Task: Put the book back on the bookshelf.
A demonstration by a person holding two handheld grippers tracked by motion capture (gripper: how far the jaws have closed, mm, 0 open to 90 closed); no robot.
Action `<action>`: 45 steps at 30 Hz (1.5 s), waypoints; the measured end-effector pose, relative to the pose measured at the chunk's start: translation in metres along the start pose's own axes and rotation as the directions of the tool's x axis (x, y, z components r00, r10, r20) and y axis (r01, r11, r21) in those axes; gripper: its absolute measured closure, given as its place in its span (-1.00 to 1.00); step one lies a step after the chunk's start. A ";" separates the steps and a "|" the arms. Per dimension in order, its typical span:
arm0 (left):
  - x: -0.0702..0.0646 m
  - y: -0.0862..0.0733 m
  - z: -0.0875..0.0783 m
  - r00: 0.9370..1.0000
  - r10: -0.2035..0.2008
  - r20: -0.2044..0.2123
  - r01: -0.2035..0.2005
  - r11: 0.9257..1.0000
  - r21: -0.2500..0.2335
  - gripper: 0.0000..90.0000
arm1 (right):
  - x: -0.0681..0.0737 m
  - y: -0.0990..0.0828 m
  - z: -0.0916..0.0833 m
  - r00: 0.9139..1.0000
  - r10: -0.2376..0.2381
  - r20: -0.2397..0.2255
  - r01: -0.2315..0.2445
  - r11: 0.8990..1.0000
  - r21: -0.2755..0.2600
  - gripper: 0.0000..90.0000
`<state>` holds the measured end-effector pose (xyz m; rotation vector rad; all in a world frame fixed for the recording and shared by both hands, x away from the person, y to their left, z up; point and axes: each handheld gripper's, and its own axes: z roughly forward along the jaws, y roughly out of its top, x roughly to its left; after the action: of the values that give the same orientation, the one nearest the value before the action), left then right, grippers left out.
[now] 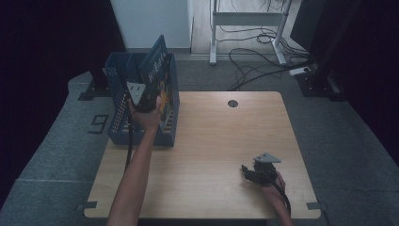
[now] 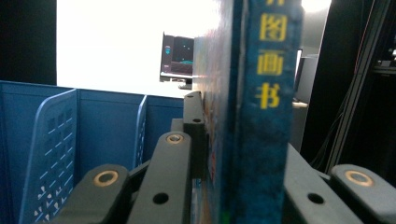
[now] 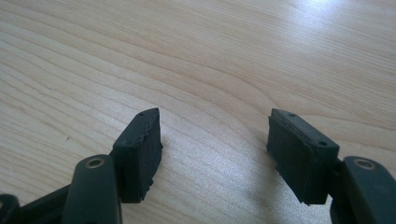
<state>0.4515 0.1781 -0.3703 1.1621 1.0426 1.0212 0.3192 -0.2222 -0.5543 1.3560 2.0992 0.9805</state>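
A blue book (image 1: 158, 60) with yellow lettering on its spine (image 2: 270, 70) stands tilted in the right slot of a blue slotted file rack (image 1: 118, 70) at the table's far left. My left gripper (image 1: 151, 100) is shut on the book's lower part; in the left gripper view (image 2: 243, 140) one jaw presses its cover and the other is behind the spine. My right gripper (image 1: 246, 170) rests low over the bare wood at the near right. It is open (image 3: 215, 135), with nothing between its pads.
The wooden table (image 1: 211, 141) has a round cable hole (image 1: 232, 103) at its far middle. Rack dividers (image 2: 51, 149) stand left of the book. Cables (image 1: 263, 61) and a white desk frame (image 1: 247, 19) lie on the floor beyond.
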 end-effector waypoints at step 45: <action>-0.012 -0.050 -0.012 0.997 -0.006 0.079 0.002 0.999 0.053 0.60 | 0.002 -0.002 -0.003 1.000 0.001 -0.007 -0.001 1.000 0.003 -0.25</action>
<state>0.4411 0.1629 -0.4203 1.2330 1.0137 0.9415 0.3153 -0.2219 -0.5542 1.3577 2.1059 0.9841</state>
